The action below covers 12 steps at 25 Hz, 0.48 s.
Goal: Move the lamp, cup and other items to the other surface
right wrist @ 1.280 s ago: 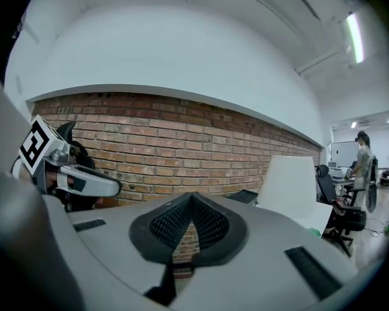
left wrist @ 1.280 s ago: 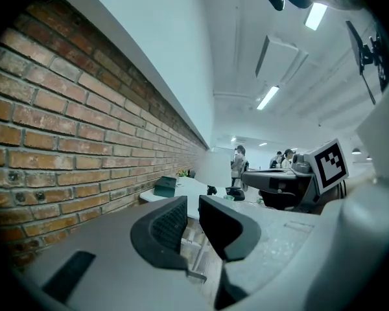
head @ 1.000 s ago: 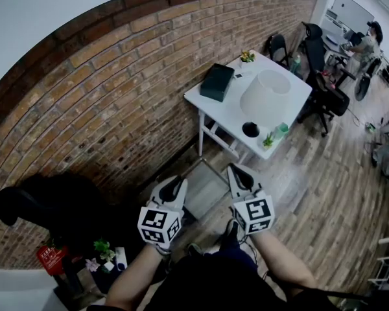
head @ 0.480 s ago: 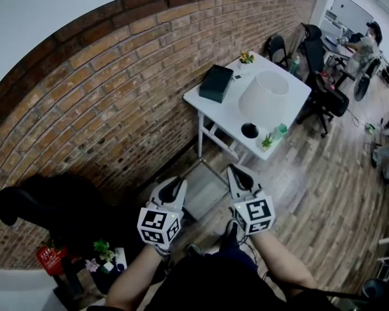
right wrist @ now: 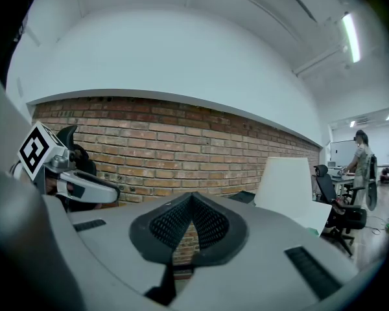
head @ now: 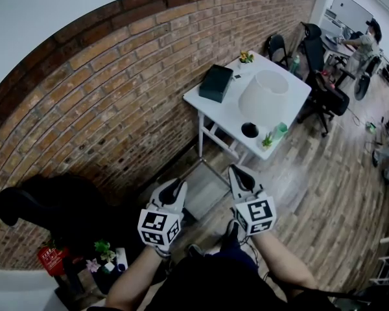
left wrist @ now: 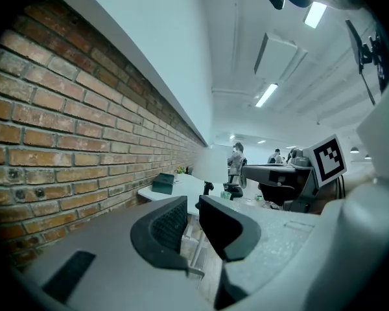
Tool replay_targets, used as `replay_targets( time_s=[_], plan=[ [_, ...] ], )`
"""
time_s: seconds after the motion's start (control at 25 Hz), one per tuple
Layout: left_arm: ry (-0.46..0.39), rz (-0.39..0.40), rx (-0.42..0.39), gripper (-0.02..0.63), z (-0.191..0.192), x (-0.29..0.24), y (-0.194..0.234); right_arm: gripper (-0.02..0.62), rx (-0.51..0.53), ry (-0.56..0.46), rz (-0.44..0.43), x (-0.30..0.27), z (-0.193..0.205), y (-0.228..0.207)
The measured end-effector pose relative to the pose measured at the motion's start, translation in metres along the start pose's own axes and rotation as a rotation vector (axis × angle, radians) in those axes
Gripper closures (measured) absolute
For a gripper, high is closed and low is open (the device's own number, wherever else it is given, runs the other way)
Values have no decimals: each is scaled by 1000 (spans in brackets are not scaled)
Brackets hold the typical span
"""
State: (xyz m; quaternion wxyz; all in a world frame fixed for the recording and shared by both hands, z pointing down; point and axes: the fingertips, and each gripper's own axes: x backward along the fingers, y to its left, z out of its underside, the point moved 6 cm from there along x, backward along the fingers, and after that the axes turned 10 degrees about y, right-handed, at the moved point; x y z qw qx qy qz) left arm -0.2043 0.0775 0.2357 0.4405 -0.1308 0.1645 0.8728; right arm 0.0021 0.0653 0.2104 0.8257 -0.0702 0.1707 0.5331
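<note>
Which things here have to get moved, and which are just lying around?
To move, all on the white table: lamp, green cup, dark box, flowering plant, small green plant.
Just around: office chairs, black armchair, potted flowers by the wall.

1 lamp, 1 dark box, 2 small plants, 2 hand-held grippers

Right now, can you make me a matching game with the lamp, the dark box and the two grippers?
Things:
1 lamp
2 dark box
3 left gripper
4 right gripper

Descriptions:
a jaws shut together
b white shade, middle of the white table
c jaws slightly apart, nothing between them
d table edge nearest the brick wall

Pairs: 1-b, 2-d, 3-c, 4-a
</note>
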Motion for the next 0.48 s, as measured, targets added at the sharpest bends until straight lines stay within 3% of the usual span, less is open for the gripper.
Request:
replay_targets(
  time_s=[0.48],
  plan=[
    [3,5,-2,551,1,4,2,592,17,-2,1,2,-4,3]
  ],
)
